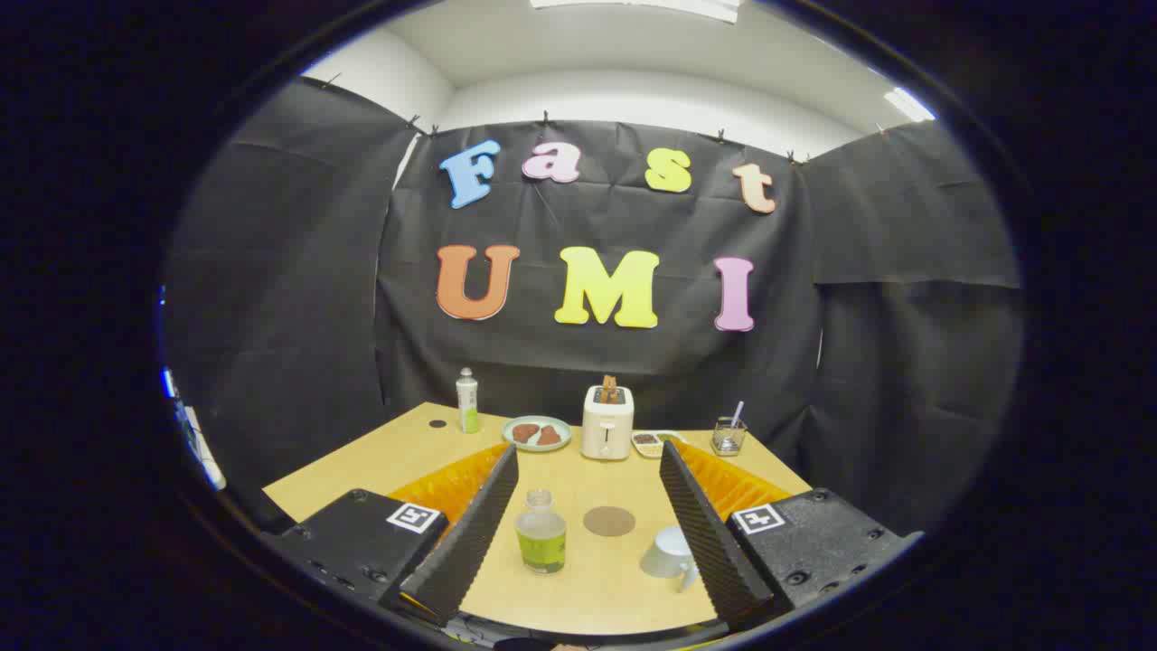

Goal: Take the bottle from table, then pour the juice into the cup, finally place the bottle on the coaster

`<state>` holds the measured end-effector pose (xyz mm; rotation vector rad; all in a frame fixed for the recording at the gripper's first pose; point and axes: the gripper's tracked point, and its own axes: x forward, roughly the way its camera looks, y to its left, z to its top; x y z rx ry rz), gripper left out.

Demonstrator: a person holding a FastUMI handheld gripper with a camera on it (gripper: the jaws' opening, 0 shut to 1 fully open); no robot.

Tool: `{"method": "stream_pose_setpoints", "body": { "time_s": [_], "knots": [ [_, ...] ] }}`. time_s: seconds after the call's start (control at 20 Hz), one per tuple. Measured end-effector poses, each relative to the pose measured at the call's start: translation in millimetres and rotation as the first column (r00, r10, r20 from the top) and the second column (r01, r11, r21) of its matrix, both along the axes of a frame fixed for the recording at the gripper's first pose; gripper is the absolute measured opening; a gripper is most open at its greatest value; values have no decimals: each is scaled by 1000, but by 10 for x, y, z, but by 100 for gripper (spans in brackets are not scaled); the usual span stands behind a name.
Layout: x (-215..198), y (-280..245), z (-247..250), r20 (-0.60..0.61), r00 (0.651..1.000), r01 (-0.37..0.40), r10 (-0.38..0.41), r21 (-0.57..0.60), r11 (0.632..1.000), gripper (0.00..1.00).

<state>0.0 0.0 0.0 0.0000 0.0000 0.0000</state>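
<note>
Gripper view: hand-held gripper (587, 533) spread wide, holding nothing. Bottle (540, 532) stands upright on the counter (362, 461) between the fingers, nearer the left one. Coaster (608, 521) just right of it; cup (669, 553) touching or just beside the right finger (710, 533). Toaster (606, 421) and plate (537, 433) well beyond.

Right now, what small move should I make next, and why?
Probably ease forward and slightly left toward the bottle: the gripper is open, and the bottle stands untouched between its fingers, nearer the left one, with the coaster and cup beside it.
</note>
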Motion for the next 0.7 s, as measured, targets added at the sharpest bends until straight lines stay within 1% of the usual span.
{"method": "stream_pose_setpoints", "body": {
  "time_s": [0.3,0.7],
  "knots": [
    [-37,-50,28,12,999,29,-29,1,1000,100],
    [-5,-164,-4,13,998,61,-62,45,997,100]
  ]
}}
